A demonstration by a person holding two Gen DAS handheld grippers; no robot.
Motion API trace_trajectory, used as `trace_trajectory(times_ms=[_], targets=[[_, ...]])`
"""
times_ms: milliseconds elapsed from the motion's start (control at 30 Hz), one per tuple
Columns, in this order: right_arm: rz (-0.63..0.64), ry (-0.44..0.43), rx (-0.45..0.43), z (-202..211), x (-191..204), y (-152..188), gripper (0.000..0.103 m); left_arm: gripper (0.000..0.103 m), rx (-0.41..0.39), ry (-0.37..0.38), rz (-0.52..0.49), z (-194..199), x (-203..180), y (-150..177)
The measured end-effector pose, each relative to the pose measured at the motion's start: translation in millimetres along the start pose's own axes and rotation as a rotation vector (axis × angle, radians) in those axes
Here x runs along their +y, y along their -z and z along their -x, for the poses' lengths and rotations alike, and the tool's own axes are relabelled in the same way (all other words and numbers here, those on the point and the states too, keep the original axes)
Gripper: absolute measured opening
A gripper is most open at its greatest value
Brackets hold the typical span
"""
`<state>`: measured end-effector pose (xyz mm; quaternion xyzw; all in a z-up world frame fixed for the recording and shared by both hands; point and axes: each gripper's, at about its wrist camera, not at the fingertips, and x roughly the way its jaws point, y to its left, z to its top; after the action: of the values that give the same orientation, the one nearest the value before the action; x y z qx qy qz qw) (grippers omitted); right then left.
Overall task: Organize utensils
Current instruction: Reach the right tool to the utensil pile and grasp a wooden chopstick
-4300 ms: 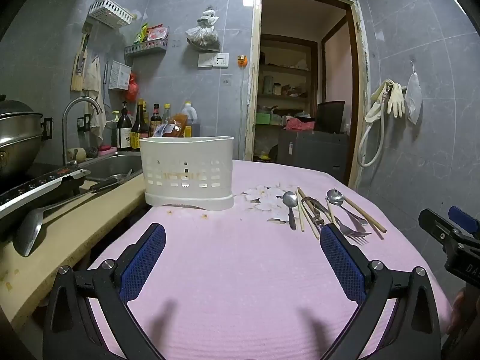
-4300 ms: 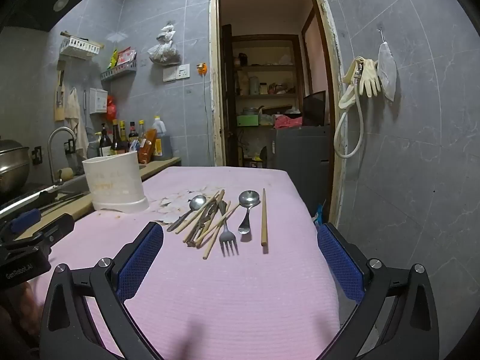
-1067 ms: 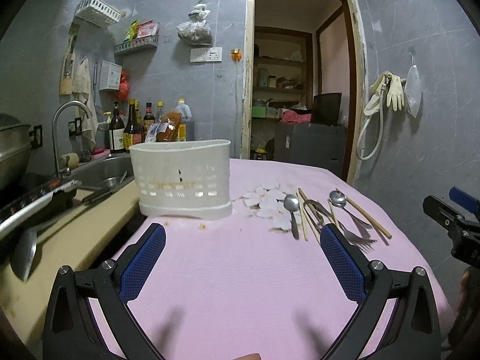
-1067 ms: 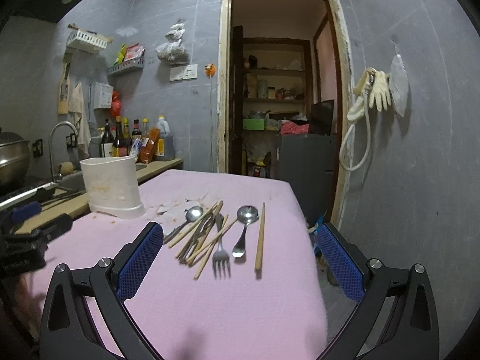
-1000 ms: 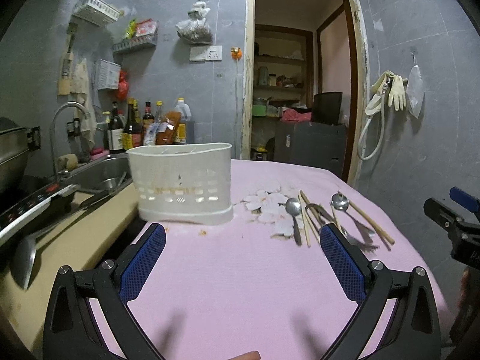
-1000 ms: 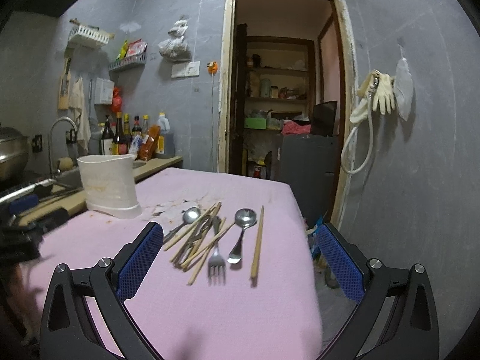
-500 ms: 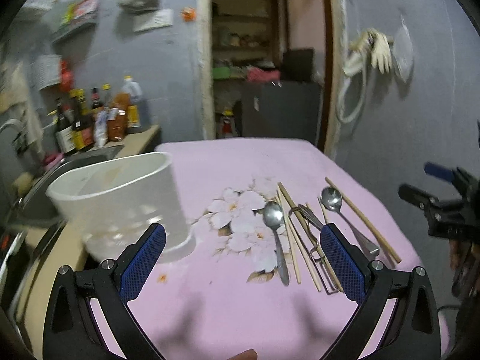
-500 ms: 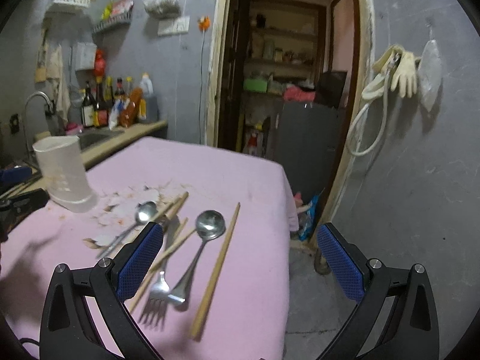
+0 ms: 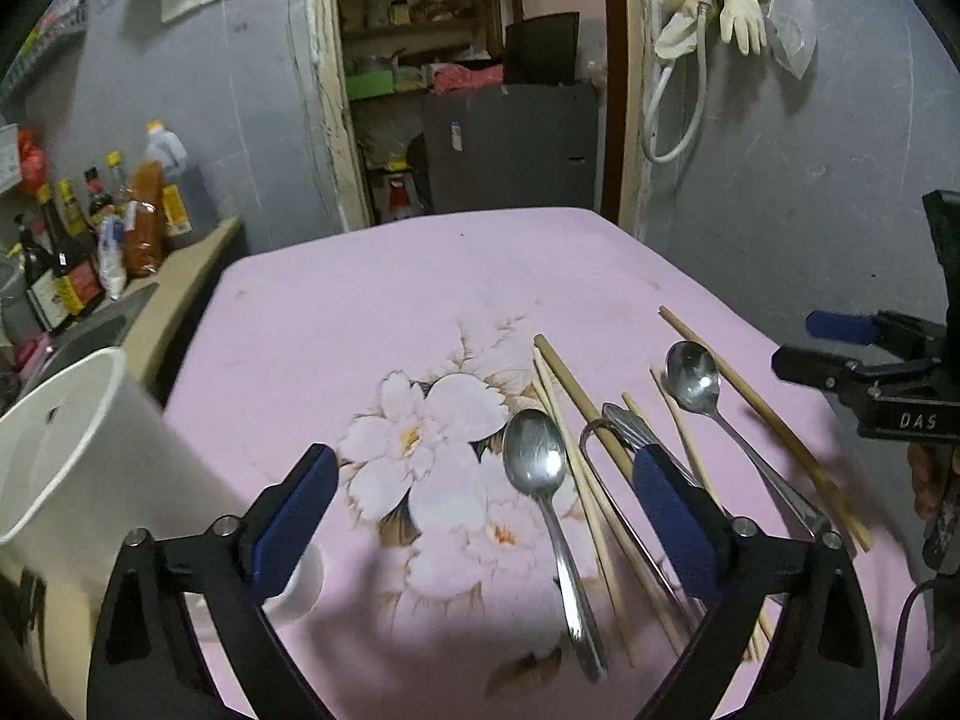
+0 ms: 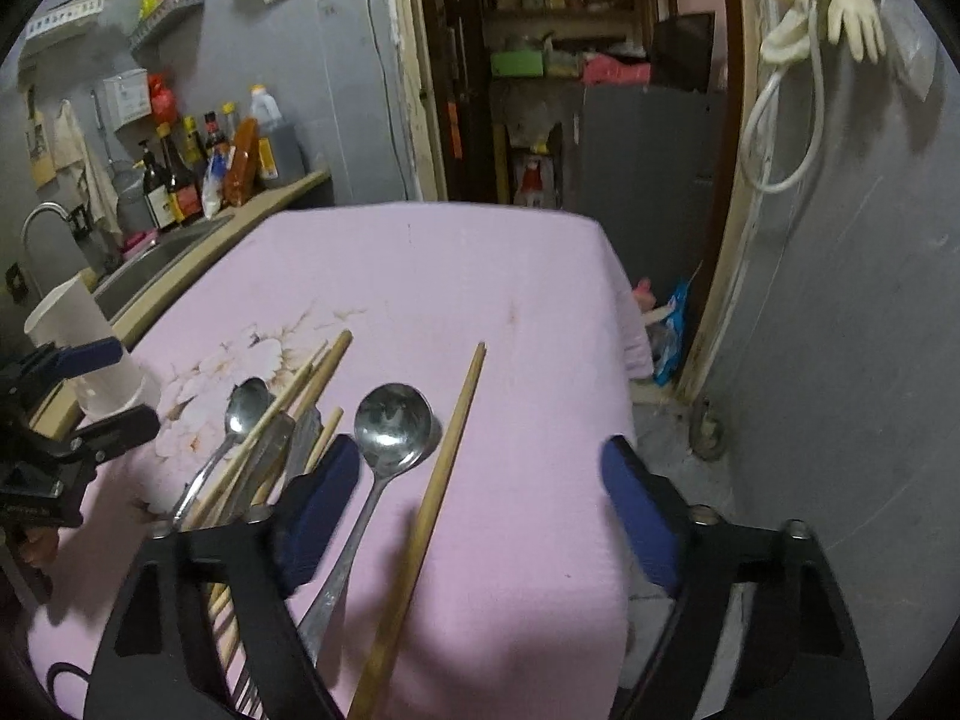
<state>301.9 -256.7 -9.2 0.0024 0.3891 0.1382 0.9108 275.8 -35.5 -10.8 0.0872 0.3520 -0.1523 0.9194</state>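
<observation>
right hand-held gripper (image 10: 474, 492): jaws just narrowing, still apart, nothing gripped, straddling spoon (image 10: 390, 420) and chopstick (image 10: 444, 462) | left hand-held gripper (image 9: 480, 504): wide, empty, over 2nd spoon (image 9: 534, 450) | holder (image 9: 78, 438) at 9 o'clock on surface (image 9: 390, 300) | risk: pinching 2 utensils together, 1 slips

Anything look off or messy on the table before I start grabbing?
Nothing spilled or broken. The utensils lie in a loose, crossed heap on the pink cloth; one chopstick lies apart at the right. The white holder stands upright.

Pink cloth (image 9: 372, 300) with white flowers (image 9: 438, 420); white holder (image 9: 78, 450); silver spoons (image 9: 534, 456).
</observation>
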Motion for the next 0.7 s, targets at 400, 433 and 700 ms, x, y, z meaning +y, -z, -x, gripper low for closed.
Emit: trace_trajectory(times_ms=[400, 433, 700], targets=[[-0.031, -0.029, 0.137, -25.3, -0.7, -5.8, 0.044, 0.045, 0.115, 0.137, -0.009, -49.4, 14.7, -7.3], [-0.029, -0.023, 0.142, -26.4, 0.1, -7.1, 0.041, 0.039, 0.124, 0.150, -0.003, -52.3, 16.4, -8.3], [-0.027, -0.023, 0.221, -40.1, 4.9, -14.8, 0.021, 0.018, 0.184, 0.211, 0.068, -72.7, 31.4, -9.8]])
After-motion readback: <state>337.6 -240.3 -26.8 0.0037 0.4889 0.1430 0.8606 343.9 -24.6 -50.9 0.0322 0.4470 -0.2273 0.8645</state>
